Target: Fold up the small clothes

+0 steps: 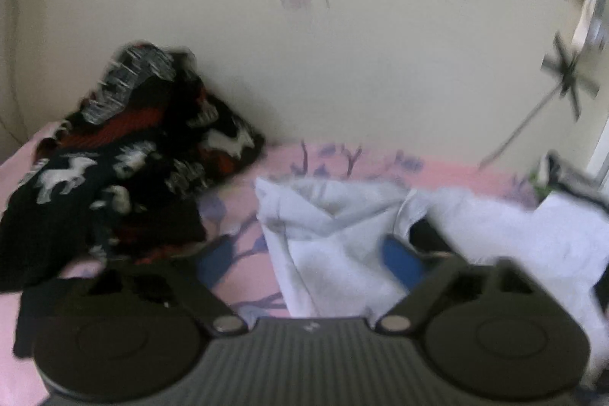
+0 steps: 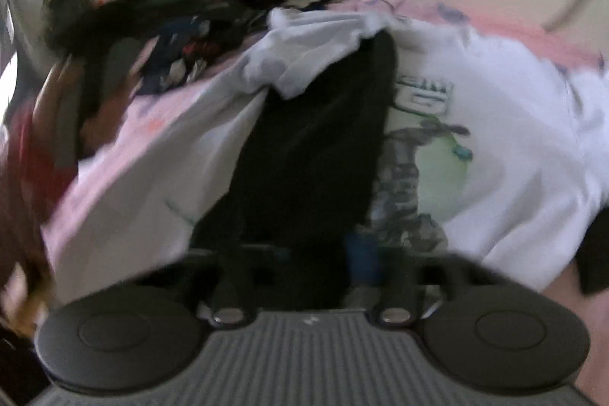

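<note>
Right tongs [image 2: 304, 253] look clamped on the black garment [image 2: 316, 139] over the white T-shirt [image 2: 514, 124], so lift it clear gently while the left tongs [image 1: 308, 261] stand open beside that shirt.

My left camera is looking down over the bed [image 1: 247, 284] toward the wall [image 1: 342, 44]; my right one is hovering close above the white shirt [image 2: 514, 124]; both are catching that shirt and the dark clothes pile [image 1: 114, 158].

The shirt [image 2: 514, 109] lies spread on the sheet [image 1: 247, 288], right of the clothes pile [image 1: 125, 155], which sits at the back left against the wall [image 1: 342, 44]. A dark garment [image 2: 316, 147] lies on the shirt's left part, under a turned-over flap. Sheet shows between pile and shirt. Both views are blurred.
</note>
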A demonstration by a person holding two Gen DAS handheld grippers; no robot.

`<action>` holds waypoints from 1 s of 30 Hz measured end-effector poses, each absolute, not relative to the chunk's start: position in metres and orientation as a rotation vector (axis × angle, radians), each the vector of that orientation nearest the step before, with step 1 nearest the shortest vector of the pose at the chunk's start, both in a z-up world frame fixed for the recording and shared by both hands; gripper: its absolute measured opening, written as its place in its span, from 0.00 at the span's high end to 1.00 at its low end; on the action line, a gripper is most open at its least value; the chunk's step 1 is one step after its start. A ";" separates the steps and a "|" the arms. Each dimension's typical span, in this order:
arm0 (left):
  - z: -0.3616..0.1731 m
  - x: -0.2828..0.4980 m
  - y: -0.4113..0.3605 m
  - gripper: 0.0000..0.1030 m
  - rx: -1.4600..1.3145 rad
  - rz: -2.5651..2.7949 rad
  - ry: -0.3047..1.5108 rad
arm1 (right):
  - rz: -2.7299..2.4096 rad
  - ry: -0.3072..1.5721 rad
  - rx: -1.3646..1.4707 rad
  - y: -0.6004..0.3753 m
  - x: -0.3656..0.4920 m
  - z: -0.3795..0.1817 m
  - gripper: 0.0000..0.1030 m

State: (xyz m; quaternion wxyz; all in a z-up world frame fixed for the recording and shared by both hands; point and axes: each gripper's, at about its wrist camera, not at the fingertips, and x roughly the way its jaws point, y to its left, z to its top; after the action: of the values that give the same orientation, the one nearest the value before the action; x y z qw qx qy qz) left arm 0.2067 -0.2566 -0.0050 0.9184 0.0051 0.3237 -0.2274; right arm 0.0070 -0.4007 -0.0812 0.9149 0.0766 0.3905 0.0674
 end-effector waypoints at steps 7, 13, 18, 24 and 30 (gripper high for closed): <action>-0.019 0.222 -0.257 0.98 0.058 -0.393 0.672 | -0.288 0.517 -0.160 -0.455 0.019 -0.015 1.00; -0.013 0.225 -0.223 0.96 -0.083 -0.317 0.679 | -0.414 0.499 -0.100 -0.510 0.044 -0.024 0.21; -0.014 0.232 -0.240 0.02 -0.105 -0.374 0.700 | -0.339 0.440 0.177 -0.529 0.003 -0.038 0.17; -0.026 0.243 -0.294 0.56 0.070 -0.438 0.743 | -0.376 0.321 0.476 -0.572 -0.072 -0.039 0.17; -0.029 0.244 -0.292 0.93 0.145 -0.381 0.716 | -0.494 0.293 0.595 -0.599 -0.131 -0.060 0.27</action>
State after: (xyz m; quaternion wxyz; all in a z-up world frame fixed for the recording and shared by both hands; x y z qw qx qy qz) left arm 0.2441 -0.2922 -0.0291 0.9164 0.0707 0.3480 -0.1849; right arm -0.1305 -0.5986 -0.0598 0.9157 0.2890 0.1424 -0.2400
